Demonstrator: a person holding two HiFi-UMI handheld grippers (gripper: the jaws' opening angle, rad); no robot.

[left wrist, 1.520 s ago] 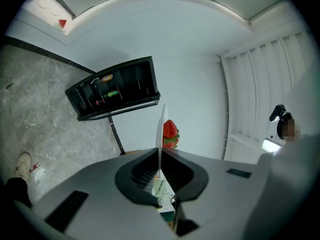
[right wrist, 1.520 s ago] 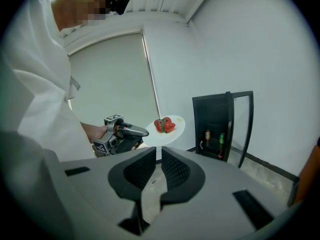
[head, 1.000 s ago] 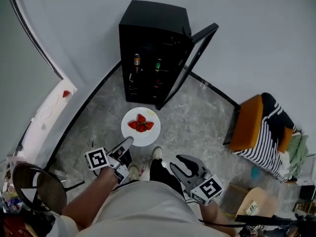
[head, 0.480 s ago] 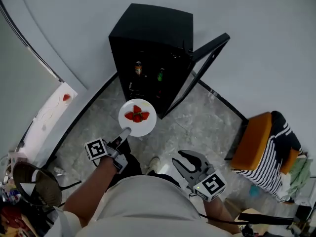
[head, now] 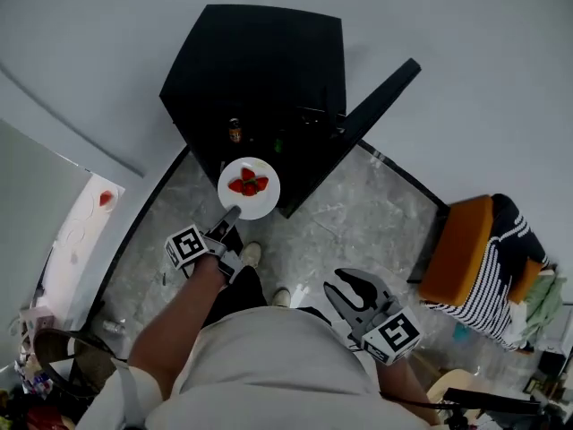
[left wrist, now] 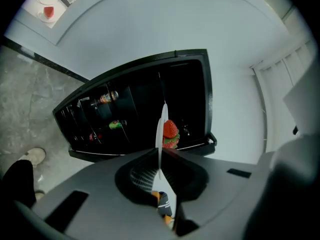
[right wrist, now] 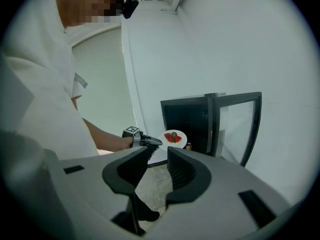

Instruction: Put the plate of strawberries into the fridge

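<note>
Closing on the black mini fridge [head: 260,61] in the head view, the left claw [head: 234,213] has carried the round white plate [head: 266,200] of red strawberries [head: 249,184] from over the grey floor [head: 331,231] up to the open front at frame centre. It sits just left of the swung-out glass door [head: 367,115]. The right claw [head: 351,287] stays low at lower right.

In the left gripper view, the jaws pinch narrowly on the plate's rim, seen edge-on, with bottles [left wrist: 107,98] inside the fridge just ahead.

In the right gripper view, the jaws stand wide with nothing between them.

Probably only sliding the plate onto a shelf remains.
</note>
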